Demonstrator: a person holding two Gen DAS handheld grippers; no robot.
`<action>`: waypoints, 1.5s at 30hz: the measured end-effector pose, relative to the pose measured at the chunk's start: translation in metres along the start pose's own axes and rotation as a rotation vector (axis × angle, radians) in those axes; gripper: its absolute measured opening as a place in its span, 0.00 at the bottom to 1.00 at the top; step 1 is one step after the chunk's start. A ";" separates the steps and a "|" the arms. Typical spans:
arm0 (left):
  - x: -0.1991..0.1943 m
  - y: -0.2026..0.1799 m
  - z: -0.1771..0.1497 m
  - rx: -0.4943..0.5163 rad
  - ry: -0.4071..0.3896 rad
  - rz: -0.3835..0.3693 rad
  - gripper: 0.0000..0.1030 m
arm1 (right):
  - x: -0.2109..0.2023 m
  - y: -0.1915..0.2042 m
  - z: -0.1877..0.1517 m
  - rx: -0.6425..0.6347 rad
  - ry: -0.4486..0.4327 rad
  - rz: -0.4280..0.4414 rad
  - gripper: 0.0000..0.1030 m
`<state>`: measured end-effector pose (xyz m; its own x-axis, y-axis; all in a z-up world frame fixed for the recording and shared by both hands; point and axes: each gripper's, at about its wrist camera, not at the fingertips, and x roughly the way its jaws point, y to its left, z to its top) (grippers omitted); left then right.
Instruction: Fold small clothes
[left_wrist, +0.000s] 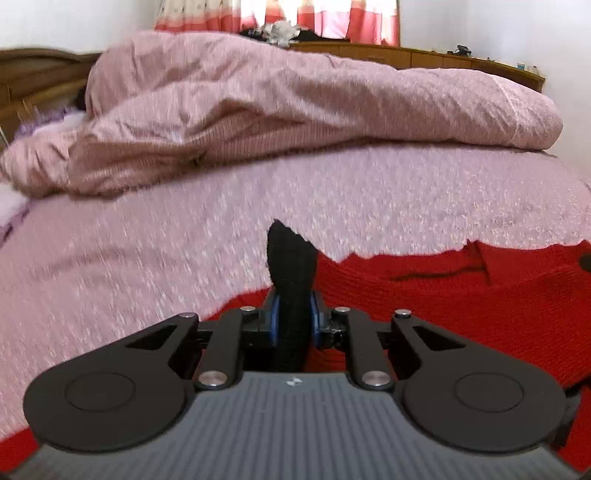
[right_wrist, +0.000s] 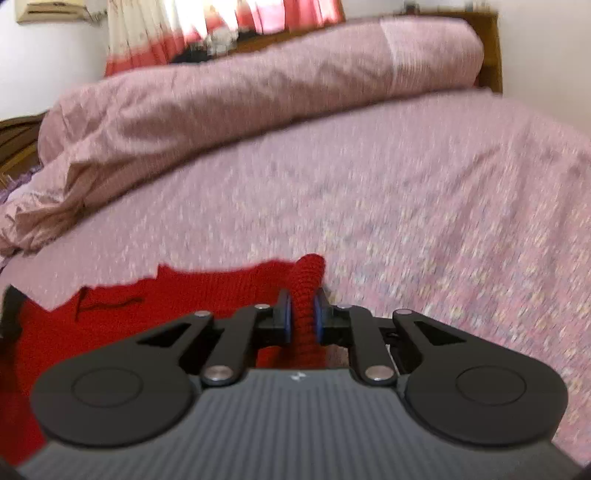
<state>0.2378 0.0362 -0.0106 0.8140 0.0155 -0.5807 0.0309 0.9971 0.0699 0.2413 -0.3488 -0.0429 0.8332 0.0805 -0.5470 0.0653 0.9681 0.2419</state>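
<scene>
Red knit garment (left_wrist: 443, 295) spread on pink bedsheet (left_wrist: 147, 277), pinched at 2 points along near edge. Left gripper (left_wrist: 293, 317) clamped narrow on black trim (left_wrist: 291, 258), standing up between pads; right gripper (right_wrist: 304, 314) clamped narrow on red fold (right_wrist: 306, 280). Garment body lying between grippers: rightward of left fingers, leftward of right. Long axis apparently running gripper to gripper. Likely next: both edges carried forward together toward quilt (left_wrist: 295, 103); equal nearness, neither favoured.

Low wrist views across shared bed (left_wrist: 332, 192)
</scene>
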 end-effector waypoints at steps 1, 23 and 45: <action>0.004 0.000 0.001 0.005 0.010 0.002 0.19 | -0.002 0.000 -0.001 0.005 -0.019 -0.008 0.14; -0.011 0.014 -0.002 0.144 0.134 0.114 0.81 | -0.052 0.011 0.001 -0.016 -0.013 -0.037 0.24; -0.001 0.040 -0.002 0.010 0.228 0.150 0.87 | -0.043 0.035 -0.041 -0.082 0.102 -0.031 0.34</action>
<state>0.2376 0.0766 -0.0088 0.6585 0.1803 -0.7306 -0.0733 0.9816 0.1762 0.1847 -0.3086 -0.0438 0.7708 0.0703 -0.6331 0.0413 0.9863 0.1598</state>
